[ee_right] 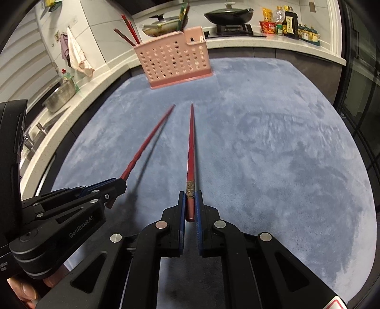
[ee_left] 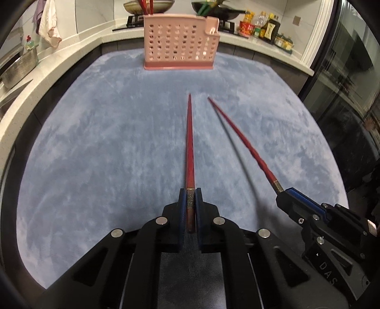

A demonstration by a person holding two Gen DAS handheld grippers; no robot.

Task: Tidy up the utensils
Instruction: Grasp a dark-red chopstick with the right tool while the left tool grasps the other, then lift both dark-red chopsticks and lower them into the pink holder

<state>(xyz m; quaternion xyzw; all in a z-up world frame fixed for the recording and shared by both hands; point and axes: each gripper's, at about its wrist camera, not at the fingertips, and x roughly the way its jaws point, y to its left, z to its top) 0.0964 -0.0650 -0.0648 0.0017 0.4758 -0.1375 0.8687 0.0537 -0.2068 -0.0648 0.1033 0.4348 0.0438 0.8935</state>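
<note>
Two red chopsticks are clamped, one in each pair of tongs, above a blue-grey plush mat [ee_left: 95, 147].

From the left wrist view, the left gripper [ee_left: 190, 197] sits at 6 o'clock, its blue-padded jaws drawn narrow onto the thick, gold-banded end of the left chopstick [ee_left: 190, 142]. The butt of the stick lies back between the pads, and its shaft runs straight ahead toward 12 o'clock, tapering to a point over the mat. At 4 o'clock the right gripper [ee_left: 285, 192] comes in from the side, pinching the banded end of the right chopstick [ee_left: 239, 137], which slants up toward 11 o'clock so that the two tips end near each other but apart.

From the right wrist view the layout mirrors: the right gripper [ee_right: 190, 197] at 6 o'clock is closed tight on its chopstick [ee_right: 190, 147], the shaft pointing to 12 o'clock, while the left gripper [ee_right: 118, 185] at 8 o'clock holds its stick [ee_right: 147, 147] angled toward 1 o'clock. Fingers of a hand [ee_right: 23, 292] show at the lower left edge.

Farther off at 12 o'clock, a pink perforated utensil holder [ee_left: 180, 45] stands upright at the far edge of the mat, with red and green chopsticks already standing in it. Beyond it a kitchen counter [ee_right: 273, 47] carries a wok [ee_right: 228, 14] on a stove and sauce bottles [ee_right: 289, 21].
</note>
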